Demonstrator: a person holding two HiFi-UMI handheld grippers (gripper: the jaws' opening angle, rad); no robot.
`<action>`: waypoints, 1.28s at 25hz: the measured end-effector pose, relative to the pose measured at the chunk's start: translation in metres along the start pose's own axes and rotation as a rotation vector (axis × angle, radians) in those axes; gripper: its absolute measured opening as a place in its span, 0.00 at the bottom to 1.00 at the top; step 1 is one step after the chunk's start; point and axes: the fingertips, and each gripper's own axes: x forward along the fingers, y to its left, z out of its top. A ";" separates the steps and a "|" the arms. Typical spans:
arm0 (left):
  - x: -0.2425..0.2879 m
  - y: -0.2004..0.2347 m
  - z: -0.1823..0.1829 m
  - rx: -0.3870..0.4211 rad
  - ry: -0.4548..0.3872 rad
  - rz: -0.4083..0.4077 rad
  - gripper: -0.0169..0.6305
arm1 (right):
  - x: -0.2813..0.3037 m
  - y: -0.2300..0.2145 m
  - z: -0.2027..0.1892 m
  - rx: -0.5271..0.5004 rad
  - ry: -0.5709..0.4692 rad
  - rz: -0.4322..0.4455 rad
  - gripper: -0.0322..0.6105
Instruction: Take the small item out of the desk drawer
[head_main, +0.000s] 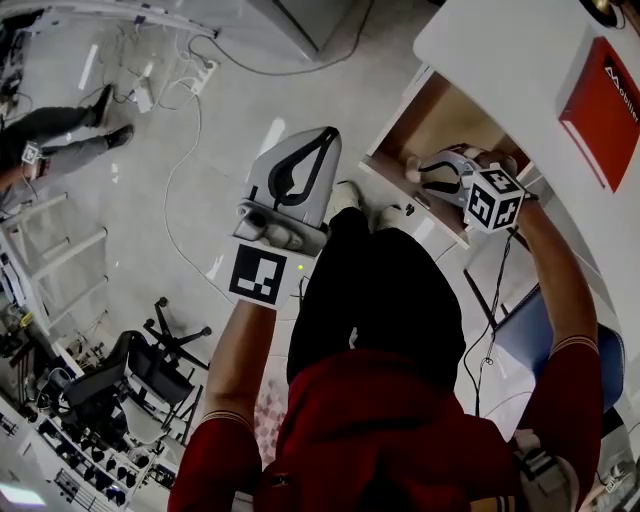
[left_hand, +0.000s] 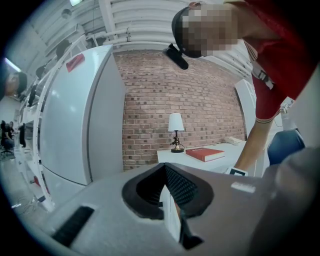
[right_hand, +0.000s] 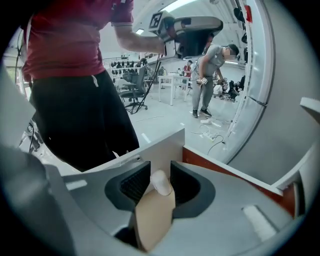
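Right gripper, jaws apart, points down into the open drawer of the white bench. The small white item lies in the drawer between the jaws, not clamped. Left gripper, jaws together and empty, hangs over the floor.

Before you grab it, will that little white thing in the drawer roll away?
It might roll: the item looks rounded and smooth, resting on the flat wood of the drawer. It looks small between the fingers, so it's probably light. Being smooth, it could slip, though the fingers' ribbing should help.
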 end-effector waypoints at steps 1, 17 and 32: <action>0.000 0.002 -0.001 -0.001 0.006 0.007 0.03 | 0.005 0.001 -0.005 -0.009 0.012 0.017 0.24; 0.002 0.022 -0.026 -0.009 0.066 0.064 0.03 | 0.052 0.009 -0.054 -0.120 0.124 0.144 0.30; 0.003 0.029 -0.032 -0.016 0.080 0.063 0.03 | 0.063 -0.001 -0.052 -0.108 0.108 0.100 0.23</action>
